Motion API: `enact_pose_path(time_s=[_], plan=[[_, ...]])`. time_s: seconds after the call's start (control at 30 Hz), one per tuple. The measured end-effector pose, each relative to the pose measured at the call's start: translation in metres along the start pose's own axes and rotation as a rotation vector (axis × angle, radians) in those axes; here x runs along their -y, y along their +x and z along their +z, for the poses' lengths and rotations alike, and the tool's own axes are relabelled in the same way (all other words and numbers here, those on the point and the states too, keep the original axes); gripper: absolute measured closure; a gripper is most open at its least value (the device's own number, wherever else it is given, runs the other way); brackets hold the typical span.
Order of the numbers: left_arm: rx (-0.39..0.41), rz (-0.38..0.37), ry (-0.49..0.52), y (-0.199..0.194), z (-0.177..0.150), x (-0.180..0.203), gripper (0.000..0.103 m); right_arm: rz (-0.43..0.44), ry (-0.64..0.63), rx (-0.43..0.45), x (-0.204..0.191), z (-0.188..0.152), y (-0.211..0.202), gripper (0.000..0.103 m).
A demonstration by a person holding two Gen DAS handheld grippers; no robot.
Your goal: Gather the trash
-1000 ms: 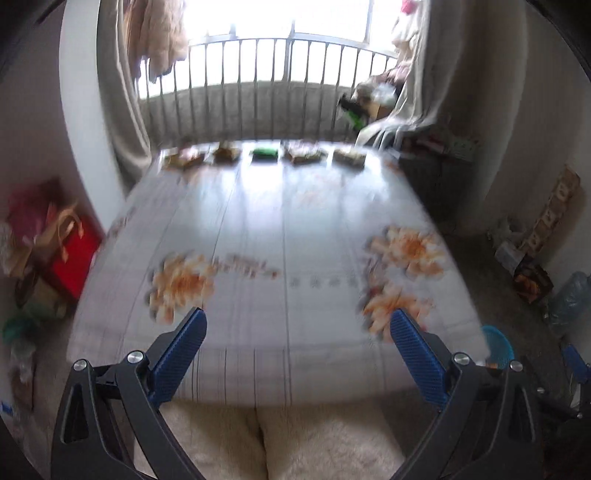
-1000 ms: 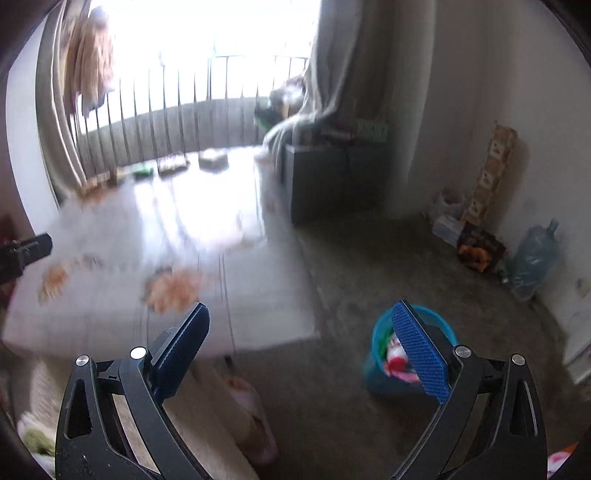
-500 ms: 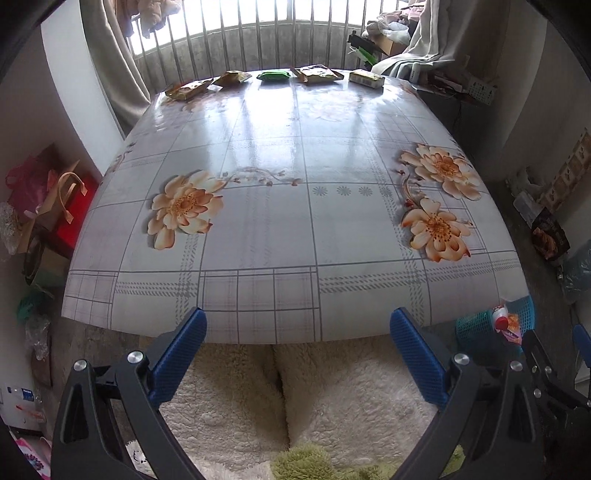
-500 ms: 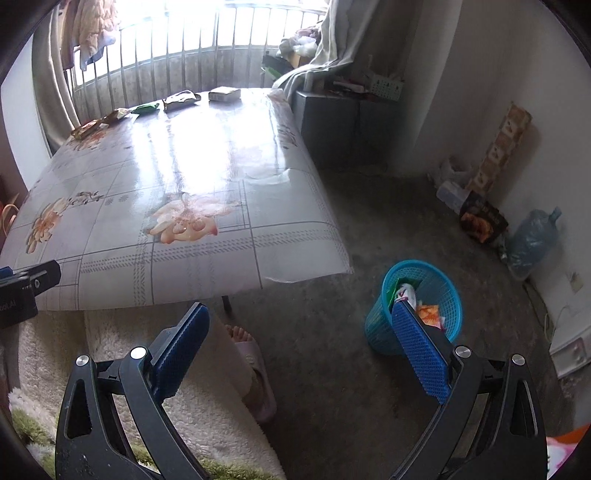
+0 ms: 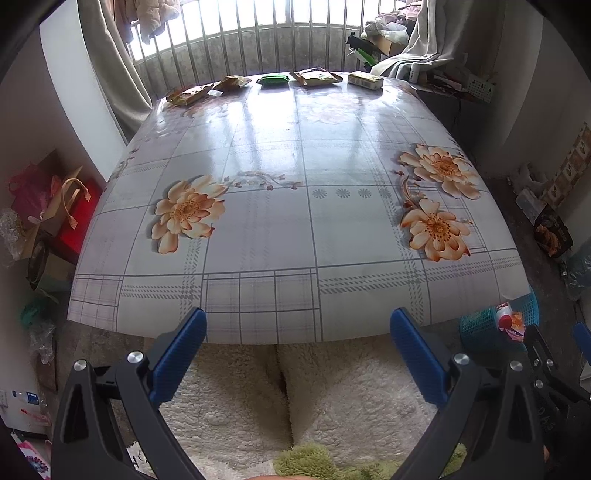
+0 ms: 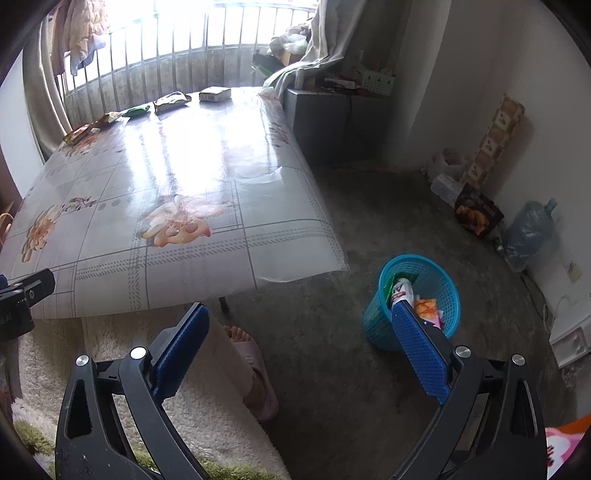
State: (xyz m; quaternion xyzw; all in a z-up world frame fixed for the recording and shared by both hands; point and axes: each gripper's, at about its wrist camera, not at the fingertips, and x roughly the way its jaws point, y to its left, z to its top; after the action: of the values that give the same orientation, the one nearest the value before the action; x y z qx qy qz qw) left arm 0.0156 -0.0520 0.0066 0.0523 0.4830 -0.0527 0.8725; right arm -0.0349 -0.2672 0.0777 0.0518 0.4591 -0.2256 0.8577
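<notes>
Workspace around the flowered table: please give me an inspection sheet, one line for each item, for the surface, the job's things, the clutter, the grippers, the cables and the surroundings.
Surface: table with a glossy flowered cloth, bare except its far edge.
Job's things: five packets in a row along the far edge; blue basket on the floor right of the table, already holding trash.
Clutter: bags on the floor left; water jug by the right wall.
Grippers: left gripper open, empty; right gripper open, empty.
Cables: one along the right wall.
Surroundings: barred window, curtains, concrete floor, fluffy rug, a slippered foot.
</notes>
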Motion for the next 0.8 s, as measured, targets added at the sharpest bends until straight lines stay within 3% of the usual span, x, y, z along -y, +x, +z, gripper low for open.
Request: enact_pose_path(time_s=[0.8], plan=[[0.001,-0.002,-0.002,-0.0028,0.0017,-0.0015,0.006,-0.008,0.009,0.012,-0.0016,0.0011,-0.0043,0.008]])
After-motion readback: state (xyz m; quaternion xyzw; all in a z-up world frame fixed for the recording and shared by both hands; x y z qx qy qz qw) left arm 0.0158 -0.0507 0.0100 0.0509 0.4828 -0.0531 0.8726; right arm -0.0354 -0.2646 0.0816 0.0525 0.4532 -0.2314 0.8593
